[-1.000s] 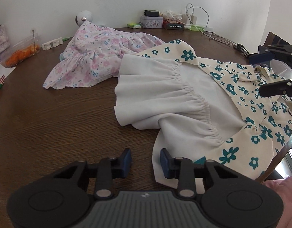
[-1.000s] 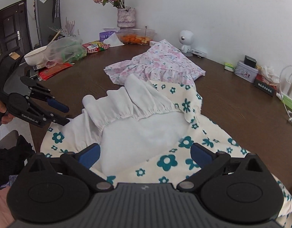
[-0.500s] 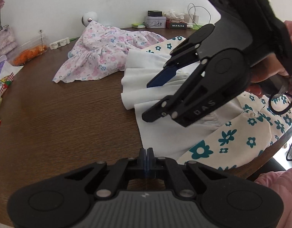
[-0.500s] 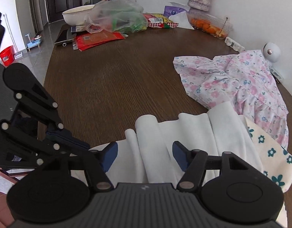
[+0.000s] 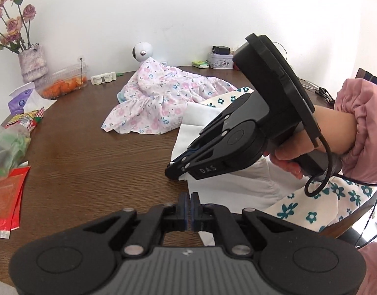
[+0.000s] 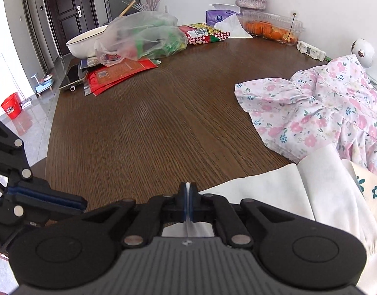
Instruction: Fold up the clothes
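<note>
left gripper [image 5: 188,207] fingers pressed together, right gripper [image 6: 187,205] likewise

Dark brown wood-grain worktop [image 6: 163,123], rounded edge. Lying on it: pink flowered dress [image 5: 161,103] near the back wall; cream garment with teal flowers [image 5: 308,209] at the near edge, white lining up. Far side: red packets [image 6: 117,73], a clear plastic bag [image 6: 141,36] of greens, white bowl [image 6: 82,44], tissue pack [image 6: 219,17], clear box of orange fruit [image 6: 272,27], vase [image 5: 32,64].

Bright, even daylight, perhaps from the right; sharp centre, fisheye bending and dark vignetted corners
</note>
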### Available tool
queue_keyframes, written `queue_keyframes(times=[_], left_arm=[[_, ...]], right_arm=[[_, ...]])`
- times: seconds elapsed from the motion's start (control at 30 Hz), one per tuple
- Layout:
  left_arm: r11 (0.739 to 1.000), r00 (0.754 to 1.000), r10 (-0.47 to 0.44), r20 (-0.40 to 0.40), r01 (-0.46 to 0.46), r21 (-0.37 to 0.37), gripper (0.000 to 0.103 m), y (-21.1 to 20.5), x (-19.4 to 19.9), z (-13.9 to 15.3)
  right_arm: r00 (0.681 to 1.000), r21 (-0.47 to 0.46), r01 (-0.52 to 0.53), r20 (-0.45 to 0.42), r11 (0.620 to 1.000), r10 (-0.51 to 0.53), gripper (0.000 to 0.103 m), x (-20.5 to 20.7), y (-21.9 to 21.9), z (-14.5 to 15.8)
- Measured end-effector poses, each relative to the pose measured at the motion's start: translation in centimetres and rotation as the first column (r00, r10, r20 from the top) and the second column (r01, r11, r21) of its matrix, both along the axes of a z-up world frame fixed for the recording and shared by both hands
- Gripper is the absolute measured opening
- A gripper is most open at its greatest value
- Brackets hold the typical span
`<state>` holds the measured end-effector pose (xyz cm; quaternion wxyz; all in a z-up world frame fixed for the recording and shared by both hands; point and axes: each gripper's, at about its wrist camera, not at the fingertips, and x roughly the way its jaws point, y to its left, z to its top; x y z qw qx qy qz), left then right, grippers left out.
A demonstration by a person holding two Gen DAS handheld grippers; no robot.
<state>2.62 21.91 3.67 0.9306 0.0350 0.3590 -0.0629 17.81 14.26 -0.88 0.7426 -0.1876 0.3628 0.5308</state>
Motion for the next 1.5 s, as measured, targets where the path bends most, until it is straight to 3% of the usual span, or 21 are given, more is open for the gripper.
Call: queue_keyframes(times=[0.13, 0.2, 0.23, 0.27, 0.33, 0.4, 0.47, 0.6, 0.67, 0.83, 1.0, 1.03, 1.07, 1.1, 1.37, 1.5], left_arm=[[1.0, 1.0, 0.016, 0.004, -0.016, -0.003, 0.003, 0.3, 0.2, 0.5], [1.0, 1.0, 0.022, 0.004, -0.022, -0.002, 0.006, 0.4, 0.3, 0.7], [1.0, 1.0, 0.022, 0.003, -0.022, -0.001, 0.009, 0.5, 0.4, 0.8], [1.0, 1.0, 0.012, 0.006, -0.012, 0.004, 0.014, 0.5, 0.5, 0.9], [1.0, 1.0, -0.008, 0.016, 0.008, 0.01, 0.032, 0.2, 1.1, 1.1], [0.999, 0.999, -0.034, 0.031, 0.033, 0.016, 0.044, -0.5, 2.2, 1.2], [0.997, 0.996, -0.075, 0.039, 0.074, 0.025, 0.049, -1.5, 4.0, 1.2], [0.986, 0.987, -0.155, 0.029, 0.153, 0.069, 0.049, -4.9, 9.9, 0.7], [0.981, 0.983, -0.181, 0.006, 0.18, 0.075, 0.046, -6.4, 13.1, 0.2], [0.962, 0.966, -0.246, -0.08, 0.254, 0.105, 0.022, -9.5, 19.3, -2.2], [0.957, 0.961, -0.244, -0.131, 0.26, 0.13, 0.017, -10.4, 21.9, -4.3], [0.956, 0.961, -0.24, -0.135, 0.259, 0.138, 0.016, -10.3, 22.1, -4.6], [0.956, 0.962, -0.237, -0.139, 0.256, 0.141, 0.016, -10.1, 22.3, -4.8], [0.957, 0.962, -0.236, -0.136, 0.254, 0.138, 0.015, -9.9, 22.4, -4.9], [0.967, 0.975, -0.187, -0.122, 0.205, 0.152, 0.014, -7.9, 23.5, -5.1], [0.972, 0.976, -0.179, -0.122, 0.195, 0.133, 0.014, -7.6, 23.6, -4.9]], right_arm=[[0.996, 0.058, -0.024, -0.082, 0.998, 0.029, 0.002, 0.4, 0.9, 0.7], [0.992, 0.083, 0.002, -0.124, 0.997, 0.009, 0.009, 1.0, 0.6, 1.2], [0.991, 0.113, 0.023, -0.136, 0.993, -0.008, 0.023, 1.5, -0.2, 1.7], [0.989, 0.155, 0.047, -0.145, 0.987, -0.024, 0.047, 2.0, -1.3, 2.5], [0.989, 0.209, 0.102, -0.13, 0.973, -0.076, 0.069, 3.1, -4.0, 3.7], [0.986, 0.188, 0.147, -0.109, 0.971, -0.128, 0.076, 4.1, -6.1, 3.6], [0.98, 0.168, 0.191, -0.086, 0.967, -0.179, 0.083, 5.2, -8.1, 3.4], [0.96, 0.131, 0.281, -0.038, 0.951, -0.279, 0.083, 7.3, -12.2, 3.1], [0.945, 0.115, 0.326, -0.012, 0.938, -0.327, 0.077, 8.4, -14.2, 2.9], [0.896, 0.078, 0.436, 0.056, 0.897, -0.441, 0.065, 11.1, -19.4, 2.5], [0.924, 0.008, 0.379, 0.048, 0.925, -0.379, 0.052, 13.2, -16.7, 1.4], [0.931, -0.007, 0.364, 0.044, 0.932, -0.363, 0.04, 13.7, -16.0, 1.2], [0.937, -0.022, 0.348, 0.04, 0.937, -0.347, 0.014, 14.1, -15.3, 0.9], [0.94, -0.034, 0.34, 0.039, 0.94, -0.339, 0.004, 14.5, -14.8, 0.7], [0.929, 0.012, 0.365, 0.052, 0.931, -0.365, 0.004, 18.4, -13.1, 0.5], [0.92, 0.03, 0.391, -0.018, 0.92, -0.391, 0.005, 20.2, -13.1, -0.3]])
